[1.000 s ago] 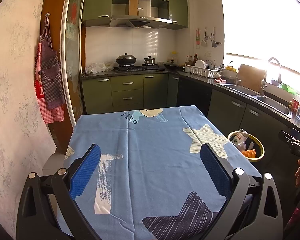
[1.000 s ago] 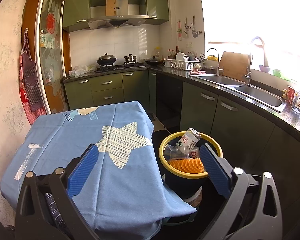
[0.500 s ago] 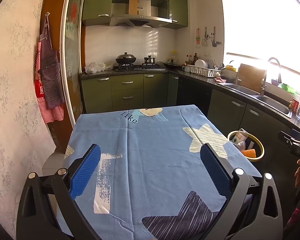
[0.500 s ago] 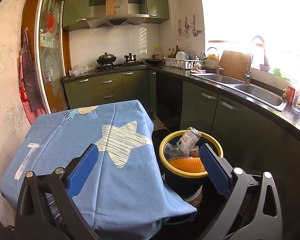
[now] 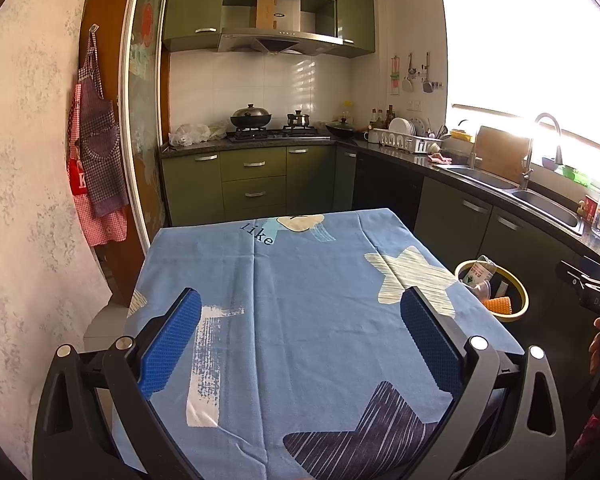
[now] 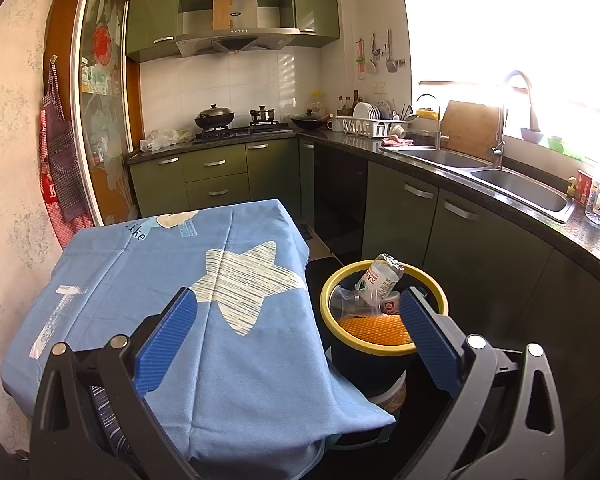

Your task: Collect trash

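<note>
A dark bin with a yellow rim (image 6: 384, 346) stands on the floor right of the table. It holds a crushed plastic bottle (image 6: 380, 278), a clear plastic cup (image 6: 346, 302), a small carton (image 6: 390, 306) and an orange mesh piece (image 6: 374, 328). The same bin (image 5: 518, 308) shows at the right in the left wrist view. My left gripper (image 5: 300, 344) hovers open over the blue star-print tablecloth (image 5: 300, 288) with nothing between its fingers. My right gripper (image 6: 300, 340) is open too, spanning the table's right edge and the bin, holding nothing.
Green kitchen cabinets (image 6: 216, 176) run along the back and right walls, with a stove (image 6: 236, 130), dish rack (image 6: 366, 126) and double sink (image 6: 516, 188). An apron (image 5: 98, 152) hangs on the left wall. A person's hand and the other gripper's body (image 5: 596, 300) sit at the right edge.
</note>
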{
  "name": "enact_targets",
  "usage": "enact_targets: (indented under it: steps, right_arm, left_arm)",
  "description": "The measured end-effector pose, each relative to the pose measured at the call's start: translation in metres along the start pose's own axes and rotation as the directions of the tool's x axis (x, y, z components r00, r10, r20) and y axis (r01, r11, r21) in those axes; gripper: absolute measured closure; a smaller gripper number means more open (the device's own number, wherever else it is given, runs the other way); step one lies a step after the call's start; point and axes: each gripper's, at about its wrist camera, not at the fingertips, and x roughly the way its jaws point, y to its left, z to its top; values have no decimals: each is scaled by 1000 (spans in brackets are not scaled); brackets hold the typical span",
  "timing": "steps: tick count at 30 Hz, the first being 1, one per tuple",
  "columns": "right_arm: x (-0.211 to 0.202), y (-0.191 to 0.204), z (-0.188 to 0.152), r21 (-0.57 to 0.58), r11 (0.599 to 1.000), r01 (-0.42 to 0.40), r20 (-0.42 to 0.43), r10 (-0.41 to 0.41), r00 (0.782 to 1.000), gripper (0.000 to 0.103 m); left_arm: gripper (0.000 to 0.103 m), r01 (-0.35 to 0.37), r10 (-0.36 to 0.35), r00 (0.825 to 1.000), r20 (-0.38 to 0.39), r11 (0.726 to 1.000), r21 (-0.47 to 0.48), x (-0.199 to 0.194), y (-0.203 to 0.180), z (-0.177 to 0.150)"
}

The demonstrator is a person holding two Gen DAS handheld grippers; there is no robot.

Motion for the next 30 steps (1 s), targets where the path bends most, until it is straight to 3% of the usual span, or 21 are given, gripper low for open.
enact_targets:
  steps: [30]
  right_arm:
    - [0,1,-1,0,1000,0,-3,0,1000,7]
  left_arm:
    - [5,13,-13,1000,-6,1000,7,0,0,-6]
